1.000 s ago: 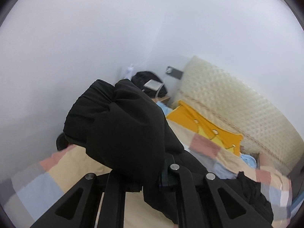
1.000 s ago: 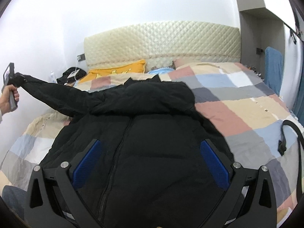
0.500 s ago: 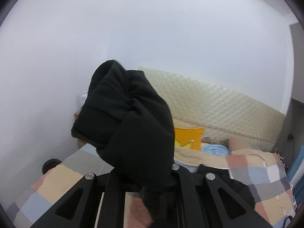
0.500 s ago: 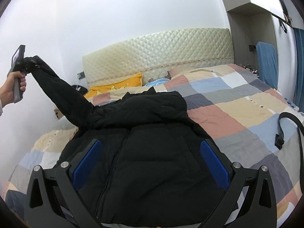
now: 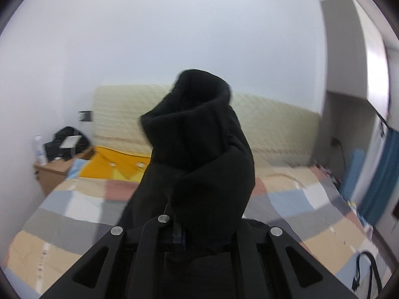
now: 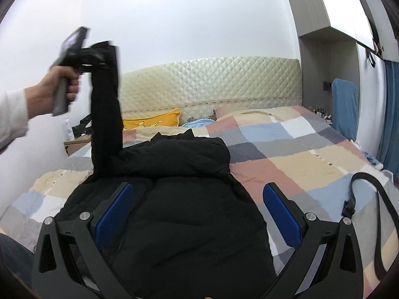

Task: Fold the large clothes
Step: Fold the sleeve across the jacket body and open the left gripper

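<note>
A black padded jacket point(image 6: 174, 194) lies front up on the checked bed cover point(image 6: 299, 154), its hood toward the headboard. My left gripper point(image 6: 99, 57) is shut on the cuff of the jacket's left sleeve point(image 6: 106, 119) and holds it high, so the sleeve hangs straight down to the shoulder. In the left wrist view the bunched sleeve cuff point(image 5: 197, 137) fills the middle and hides the left gripper's point(image 5: 199, 214) fingertips. My right gripper point(image 6: 197, 211) is open and empty, hovering over the jacket's chest with its blue pads point(image 6: 114, 214) wide apart.
A yellow pillow point(image 6: 154, 120) and a blue cloth lie by the quilted headboard point(image 6: 212, 82). A bedside table point(image 5: 62, 172) with a black bag stands at the left wall. A black strap point(image 6: 369, 199) lies on the bed's right side. A wardrobe and blue curtain stand right.
My left gripper has lifted the sleeve from out at the left side to high above the bed and swung it inward toward the jacket. The right gripper has stayed open over the chest.
</note>
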`<state>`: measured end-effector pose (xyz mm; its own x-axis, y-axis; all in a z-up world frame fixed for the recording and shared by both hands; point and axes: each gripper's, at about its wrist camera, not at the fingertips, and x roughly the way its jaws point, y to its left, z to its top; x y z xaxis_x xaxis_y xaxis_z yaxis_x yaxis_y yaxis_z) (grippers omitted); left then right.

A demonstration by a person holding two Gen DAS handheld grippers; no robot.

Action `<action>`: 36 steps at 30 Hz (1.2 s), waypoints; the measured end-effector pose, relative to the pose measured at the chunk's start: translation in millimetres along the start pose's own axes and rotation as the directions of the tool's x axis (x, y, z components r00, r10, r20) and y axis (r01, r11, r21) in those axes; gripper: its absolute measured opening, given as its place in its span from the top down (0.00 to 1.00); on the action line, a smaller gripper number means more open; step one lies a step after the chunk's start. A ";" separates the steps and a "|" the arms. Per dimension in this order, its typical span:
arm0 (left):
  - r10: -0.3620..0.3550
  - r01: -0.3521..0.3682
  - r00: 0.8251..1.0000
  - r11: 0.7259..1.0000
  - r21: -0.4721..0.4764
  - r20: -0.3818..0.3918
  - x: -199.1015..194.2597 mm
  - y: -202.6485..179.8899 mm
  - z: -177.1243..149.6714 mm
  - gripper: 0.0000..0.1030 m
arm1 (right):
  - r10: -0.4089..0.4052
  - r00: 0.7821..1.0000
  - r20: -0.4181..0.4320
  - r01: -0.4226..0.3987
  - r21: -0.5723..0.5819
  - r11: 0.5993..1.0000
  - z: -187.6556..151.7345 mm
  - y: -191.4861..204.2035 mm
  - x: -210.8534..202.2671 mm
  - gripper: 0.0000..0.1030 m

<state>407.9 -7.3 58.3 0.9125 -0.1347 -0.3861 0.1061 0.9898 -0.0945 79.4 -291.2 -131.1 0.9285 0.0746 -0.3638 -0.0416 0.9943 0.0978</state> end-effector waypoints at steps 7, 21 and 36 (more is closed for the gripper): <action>-0.092 0.101 0.988 0.993 0.068 -0.124 89.6 -102.7 -56.8 0.90 | 0.021 1.000 -0.001 -0.021 -0.005 1.000 -2.8 -4.2 -1.0 0.00; -0.153 0.201 0.924 0.974 0.105 -0.349 215.4 -168.0 -226.1 0.88 | 0.043 0.996 -0.077 -0.036 0.094 0.995 -14.5 -35.4 36.7 0.00; -0.008 0.104 0.928 0.966 0.238 -0.373 212.1 -177.6 -249.0 0.73 | 0.040 0.992 -0.115 -0.030 0.086 0.996 -19.8 -29.8 48.8 0.00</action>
<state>484.3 -223.0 -235.3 0.6989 -0.1497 -0.6994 0.2911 0.9527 0.0870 118.6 -315.6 -170.1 0.8773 0.1227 -0.4641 -0.0378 0.9815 0.1879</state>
